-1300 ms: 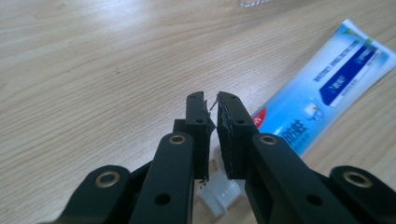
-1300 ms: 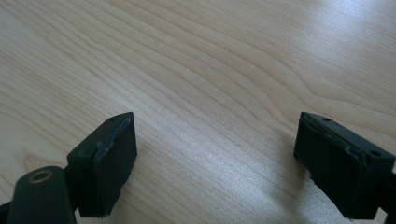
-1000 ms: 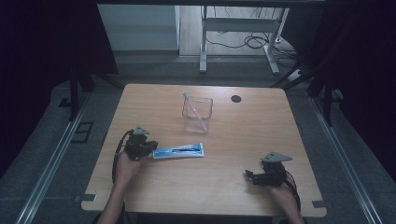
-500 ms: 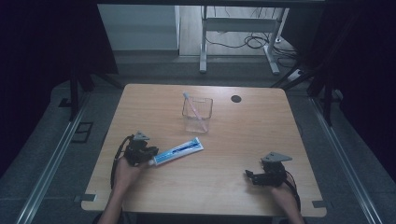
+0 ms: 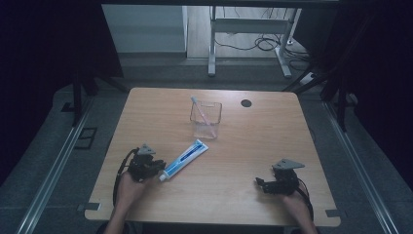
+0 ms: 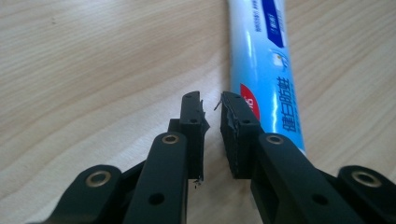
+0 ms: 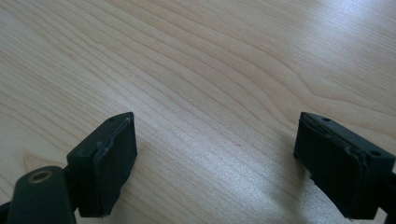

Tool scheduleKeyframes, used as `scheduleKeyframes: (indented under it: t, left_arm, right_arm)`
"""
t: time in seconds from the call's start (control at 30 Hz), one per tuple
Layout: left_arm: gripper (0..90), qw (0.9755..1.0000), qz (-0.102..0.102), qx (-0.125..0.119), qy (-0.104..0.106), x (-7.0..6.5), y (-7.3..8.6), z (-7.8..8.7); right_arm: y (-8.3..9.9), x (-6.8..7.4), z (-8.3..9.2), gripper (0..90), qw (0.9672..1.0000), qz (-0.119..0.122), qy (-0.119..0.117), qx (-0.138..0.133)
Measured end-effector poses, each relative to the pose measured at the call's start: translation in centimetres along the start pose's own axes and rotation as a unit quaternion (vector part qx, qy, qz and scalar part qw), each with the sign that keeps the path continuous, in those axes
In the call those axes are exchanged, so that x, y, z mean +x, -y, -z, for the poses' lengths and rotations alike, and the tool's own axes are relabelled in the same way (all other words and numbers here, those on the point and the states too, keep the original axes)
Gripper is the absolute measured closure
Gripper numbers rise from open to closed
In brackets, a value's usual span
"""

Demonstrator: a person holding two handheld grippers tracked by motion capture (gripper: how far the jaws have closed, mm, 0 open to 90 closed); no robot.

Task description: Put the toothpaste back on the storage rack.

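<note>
Blue-and-white toothpaste tube [image 5: 185, 159] lies on the tabletop [image 5: 243, 195], just beside the nearly clenched, empty left gripper [image 6: 212, 103]. It should spread wider and straddle the tube squarely before closing. The right gripper [image 7: 215, 158] rests released, well apart.

Blue-and-white toothpaste tube [image 5: 184, 159] flat on wooden table [image 5: 253, 204], before clear plastic cup [image 5: 205, 120], between left gripper [image 5: 155, 168] and right gripper [image 5: 263, 184].
</note>
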State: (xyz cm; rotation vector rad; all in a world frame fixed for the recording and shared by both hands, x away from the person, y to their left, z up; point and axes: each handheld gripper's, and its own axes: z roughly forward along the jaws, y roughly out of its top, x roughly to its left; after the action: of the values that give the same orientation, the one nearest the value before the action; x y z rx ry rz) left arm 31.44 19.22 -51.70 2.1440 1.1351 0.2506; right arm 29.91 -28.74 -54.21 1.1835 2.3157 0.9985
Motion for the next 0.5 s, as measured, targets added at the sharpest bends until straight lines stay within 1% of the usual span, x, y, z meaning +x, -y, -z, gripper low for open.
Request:
scheduleKeyframes:
  t: [0.17,0.27,0.33,0.37,0.4,0.43,0.5]
  left_arm:
    - [78.6,0.9999,-0.008,0.001,0.007,-1.0,0.3,0.0]
    - [78.1,0.9999,-0.013,0.007,0.003,-1.4,0.4,-0.1]
    - [75.8,0.9999,-0.011,0.006,0.0,-1.3,0.3,-0.1]
    - [73.9,1.0,-0.005,0.004,0.001,-1.2,0.2,0.0]
    - [72.6,1.0,-0.005,0.001,-0.001,-1.1,0.0,0.1]
    - [71.4,1.0,0.0,0.0,-0.002,-1.1,-0.1,0.3]
    - [66.2,1.0,0.001,0.0,-0.005,-1.1,-0.4,0.5]
  right_arm:
    - [0.0,0.0,0.0,13.2,1.0,0.0,0.0,0.0]
    - [0.0,0.0,0.0,13.2,1.0,0.0,0.001,0.0]
    - [0.0,0.0,0.0,13.2,1.0,0.0,0.0,0.0]
    - [0.0,0.0,0.0,13.2,1.0,0.0,0.0,0.0]
    - [0.0,0.0,0.0,13.2,1.0,0.0,0.0,0.0]
    - [0.0,0.0,0.0,13.2,1.0,0.001,0.0,0.0]
    - [0.0,0.0,0.0,13.2,1.0,0.0,0.0,0.0]
